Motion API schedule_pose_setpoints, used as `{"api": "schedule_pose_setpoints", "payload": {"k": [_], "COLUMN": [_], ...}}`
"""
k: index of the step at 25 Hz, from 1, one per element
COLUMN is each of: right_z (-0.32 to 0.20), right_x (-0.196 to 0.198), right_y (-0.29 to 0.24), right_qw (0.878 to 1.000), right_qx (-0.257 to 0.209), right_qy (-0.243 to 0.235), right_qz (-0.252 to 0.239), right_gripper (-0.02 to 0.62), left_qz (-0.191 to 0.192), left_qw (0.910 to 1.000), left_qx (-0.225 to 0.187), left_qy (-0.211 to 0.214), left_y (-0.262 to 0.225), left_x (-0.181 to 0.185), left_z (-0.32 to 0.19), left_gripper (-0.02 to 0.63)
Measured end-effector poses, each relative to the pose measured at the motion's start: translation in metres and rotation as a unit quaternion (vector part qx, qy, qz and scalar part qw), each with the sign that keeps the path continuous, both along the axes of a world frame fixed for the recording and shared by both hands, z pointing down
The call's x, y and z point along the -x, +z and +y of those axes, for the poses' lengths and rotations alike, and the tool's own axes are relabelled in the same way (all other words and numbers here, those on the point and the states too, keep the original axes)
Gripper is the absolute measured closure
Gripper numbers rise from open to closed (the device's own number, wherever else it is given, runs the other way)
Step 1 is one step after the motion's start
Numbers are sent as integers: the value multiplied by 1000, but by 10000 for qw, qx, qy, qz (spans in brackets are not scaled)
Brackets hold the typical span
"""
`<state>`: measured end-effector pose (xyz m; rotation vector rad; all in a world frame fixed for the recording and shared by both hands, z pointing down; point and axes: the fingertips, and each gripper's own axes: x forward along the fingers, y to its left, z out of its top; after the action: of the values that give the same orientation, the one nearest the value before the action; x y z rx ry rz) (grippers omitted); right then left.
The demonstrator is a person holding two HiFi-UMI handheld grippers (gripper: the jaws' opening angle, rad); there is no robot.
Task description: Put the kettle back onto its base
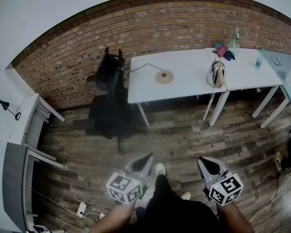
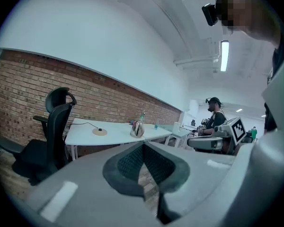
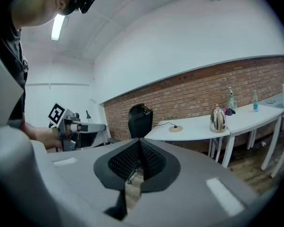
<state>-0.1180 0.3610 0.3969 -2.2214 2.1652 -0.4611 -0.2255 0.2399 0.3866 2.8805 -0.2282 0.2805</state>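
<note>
While left tongs (image 1: 147,159) and right tongs (image 1: 204,163) are closed, chair (image 1: 109,79) flanks table (image 1: 189,64) holding kettle (image 1: 216,74).

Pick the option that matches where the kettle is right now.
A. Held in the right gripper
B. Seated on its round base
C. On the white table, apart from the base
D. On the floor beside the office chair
C: the kettle stands on the white table, clearly apart from the bare round base. The right gripper is shut on nothing, far back from the table.
</note>
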Motion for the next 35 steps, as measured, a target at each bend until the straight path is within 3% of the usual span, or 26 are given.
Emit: {"api": "schedule_pose_setpoints", "payload": {"k": [13, 17, 22, 35], "right_z": [-7, -7, -15, -26], "right_x": [-7, -12, -5, -13], "right_y": [4, 3, 9, 22], "right_qw": [10000, 9997, 9999, 9994], "right_qx": [67, -107, -5, 196], "right_qy": [43, 159, -82, -176], "right_qz": [-37, -172, -129, -210], "right_gripper": [572, 569, 568, 569], "left_qz": [-42, -64, -110, -212], "left_qw": [10000, 10000, 9999, 9996], "left_qx": [13, 37, 97, 114], "left_qy": [36, 58, 58, 115], "left_y": [2, 7, 12, 21], "left_x": [-8, -10, -12, -30], "left_z": [-7, -7, -12, -20], "left_gripper": [606, 606, 606, 606]}}
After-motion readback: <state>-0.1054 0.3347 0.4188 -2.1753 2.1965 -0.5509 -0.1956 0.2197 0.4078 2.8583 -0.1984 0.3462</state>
